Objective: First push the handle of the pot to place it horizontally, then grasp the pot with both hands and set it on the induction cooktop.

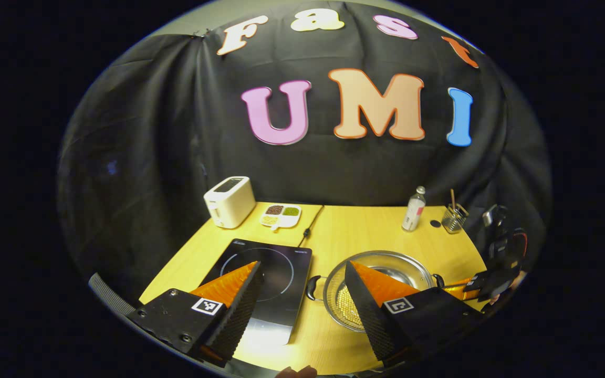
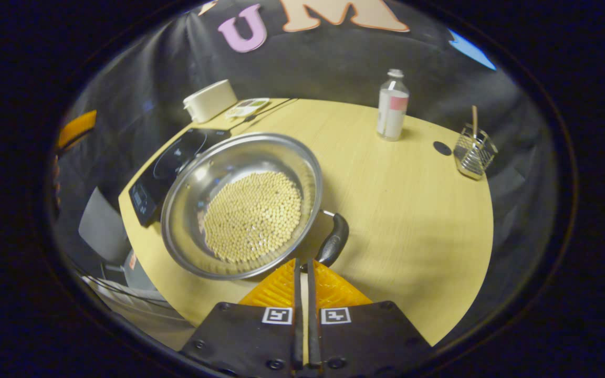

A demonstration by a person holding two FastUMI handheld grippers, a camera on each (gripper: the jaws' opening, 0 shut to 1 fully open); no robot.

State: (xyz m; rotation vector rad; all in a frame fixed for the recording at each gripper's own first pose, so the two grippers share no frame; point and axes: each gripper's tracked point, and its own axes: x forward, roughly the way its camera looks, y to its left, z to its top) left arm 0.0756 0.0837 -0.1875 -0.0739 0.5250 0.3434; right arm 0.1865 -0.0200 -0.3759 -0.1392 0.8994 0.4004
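Two tools: left tool [image 1: 302,273] wide open; right tool [image 2: 302,262] closed beside pot handle [image 2: 333,240].

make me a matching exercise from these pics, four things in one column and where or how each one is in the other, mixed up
Things
1. pot
2. right gripper
3. bottle
4. toaster

Places or states
a. far left corner of the table
b. holds pale round beans
c. shut, at the pot's near handle
d. upright beside the wire holder

Pairs: 1-b, 2-c, 3-d, 4-a

Black cloth wall [image 1: 166,136], pale wooden table [image 2: 413,210], dim booth, light glare on tabletop
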